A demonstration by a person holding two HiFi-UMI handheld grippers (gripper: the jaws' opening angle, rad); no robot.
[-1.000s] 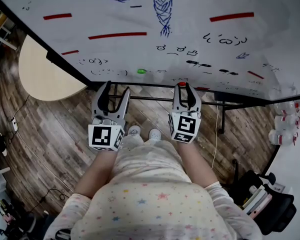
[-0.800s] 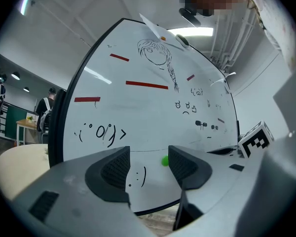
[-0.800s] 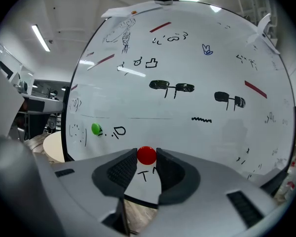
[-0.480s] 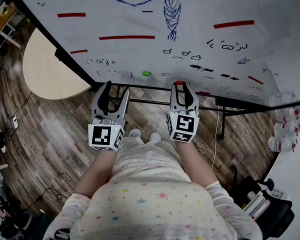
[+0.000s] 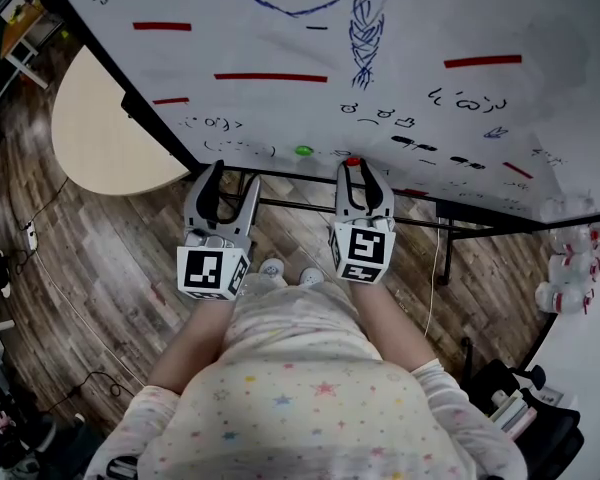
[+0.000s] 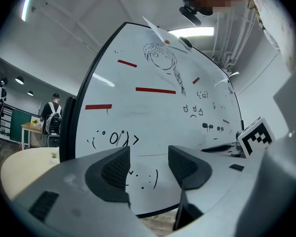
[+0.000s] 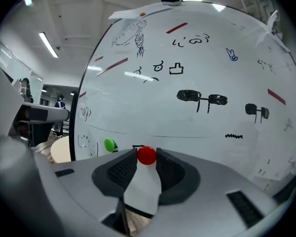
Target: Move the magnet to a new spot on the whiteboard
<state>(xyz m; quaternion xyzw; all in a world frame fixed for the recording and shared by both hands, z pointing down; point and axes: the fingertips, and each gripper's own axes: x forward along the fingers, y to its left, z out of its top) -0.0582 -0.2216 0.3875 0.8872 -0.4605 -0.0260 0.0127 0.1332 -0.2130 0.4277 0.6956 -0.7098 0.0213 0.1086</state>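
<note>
Wood-plank floor point(image 5: 130, 238) underfoot, with a whiteboard point(image 5: 420, 18) slanting across the top of the head view. Left of the whiteboard, a round beige table point(image 5: 100, 138). Just below the whiteboard's lower edge, toward its left corner, the left gripper point(image 5: 235, 175): jaws spread apart, nothing held, only small black doodles on the board seen through the gap. Right of that gripper, low on the whiteboard, a green magnet point(image 5: 303, 151). Just right of the green one, at the same lower edge of the whiteboard, the red magnet point(image 5: 352, 161), pinched between the jaw tips of the right gripper point(image 5: 356, 168), one pad pressed to each side of it. Unclear whether the red magnet touches the whiteboard surface. Higher up the whiteboard, red dashes, black scribbles and a blue braid drawing point(image 5: 365, 28).
</note>
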